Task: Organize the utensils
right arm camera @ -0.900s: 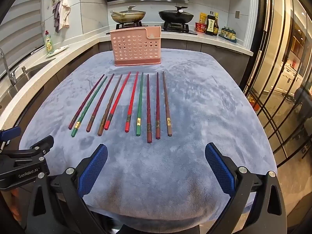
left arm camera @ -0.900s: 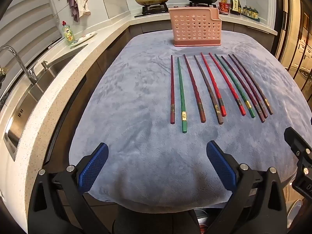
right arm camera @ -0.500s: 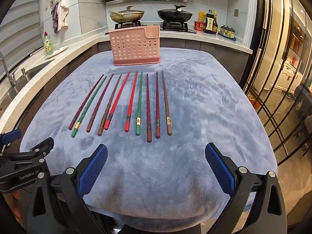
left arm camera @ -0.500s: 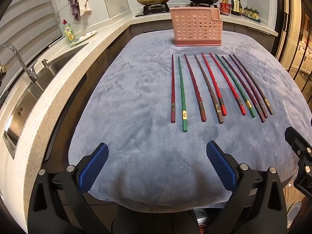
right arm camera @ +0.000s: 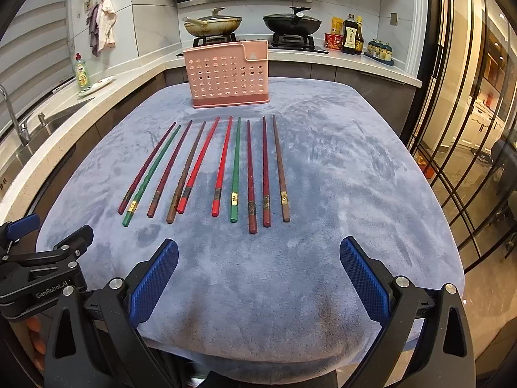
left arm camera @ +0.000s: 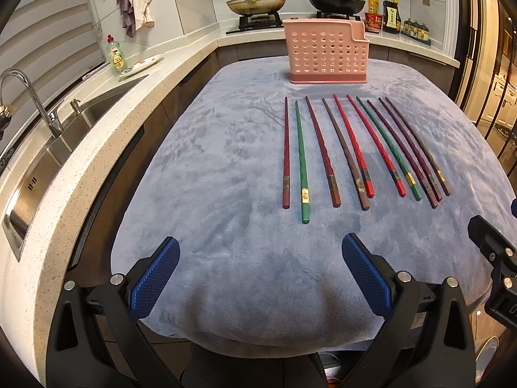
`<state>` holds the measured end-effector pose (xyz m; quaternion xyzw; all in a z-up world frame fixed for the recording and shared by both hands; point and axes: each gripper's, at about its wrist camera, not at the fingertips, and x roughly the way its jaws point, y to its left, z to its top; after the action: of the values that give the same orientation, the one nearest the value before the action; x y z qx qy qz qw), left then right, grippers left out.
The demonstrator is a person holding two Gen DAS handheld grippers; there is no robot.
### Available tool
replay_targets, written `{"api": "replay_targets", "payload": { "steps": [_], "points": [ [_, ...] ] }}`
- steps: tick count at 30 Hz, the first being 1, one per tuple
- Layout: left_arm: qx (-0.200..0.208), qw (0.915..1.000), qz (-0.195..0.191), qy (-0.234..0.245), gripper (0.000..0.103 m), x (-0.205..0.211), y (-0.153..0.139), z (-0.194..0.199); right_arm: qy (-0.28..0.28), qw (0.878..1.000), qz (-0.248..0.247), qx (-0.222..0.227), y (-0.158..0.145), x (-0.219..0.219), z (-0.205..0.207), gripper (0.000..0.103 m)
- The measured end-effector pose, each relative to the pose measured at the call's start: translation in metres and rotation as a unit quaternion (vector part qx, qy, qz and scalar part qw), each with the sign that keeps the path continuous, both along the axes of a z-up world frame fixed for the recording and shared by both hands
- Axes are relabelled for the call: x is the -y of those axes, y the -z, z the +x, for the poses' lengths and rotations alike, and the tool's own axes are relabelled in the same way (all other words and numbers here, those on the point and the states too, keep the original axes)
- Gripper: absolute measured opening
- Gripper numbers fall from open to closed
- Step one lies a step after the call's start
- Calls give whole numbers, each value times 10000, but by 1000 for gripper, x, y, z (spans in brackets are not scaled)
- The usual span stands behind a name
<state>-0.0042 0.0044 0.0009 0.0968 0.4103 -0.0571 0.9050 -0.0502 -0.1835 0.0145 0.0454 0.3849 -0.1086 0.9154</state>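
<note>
Several chopsticks in dark red, green, brown and bright red lie side by side in a row on a grey-blue cloth. A pink perforated utensil holder stands upright beyond their far tips. My left gripper hovers over the near edge of the cloth, open, with nothing between its blue pads. My right gripper hangs over the same near edge, open and empty too. Each gripper shows at the edge of the other's view.
A stone counter with a sink, tap and dish soap bottle runs along the left. Two pans sit on the stove behind the holder, with sauce bottles to their right. Glass doors stand at the right.
Both views have tilted up very slightly, so the holder and chopsticks sit a little lower in the frames. Both grippers stay open; nothing on the cloth has moved.
</note>
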Motion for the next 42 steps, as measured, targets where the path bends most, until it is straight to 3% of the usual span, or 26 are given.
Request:
{"api": "replay_targets", "payload": {
  "steps": [42],
  "points": [
    [34, 9998, -128, 132, 96, 2, -1, -1, -32, 9999, 123, -2, -1, 1, 2, 96]
  ]
}}
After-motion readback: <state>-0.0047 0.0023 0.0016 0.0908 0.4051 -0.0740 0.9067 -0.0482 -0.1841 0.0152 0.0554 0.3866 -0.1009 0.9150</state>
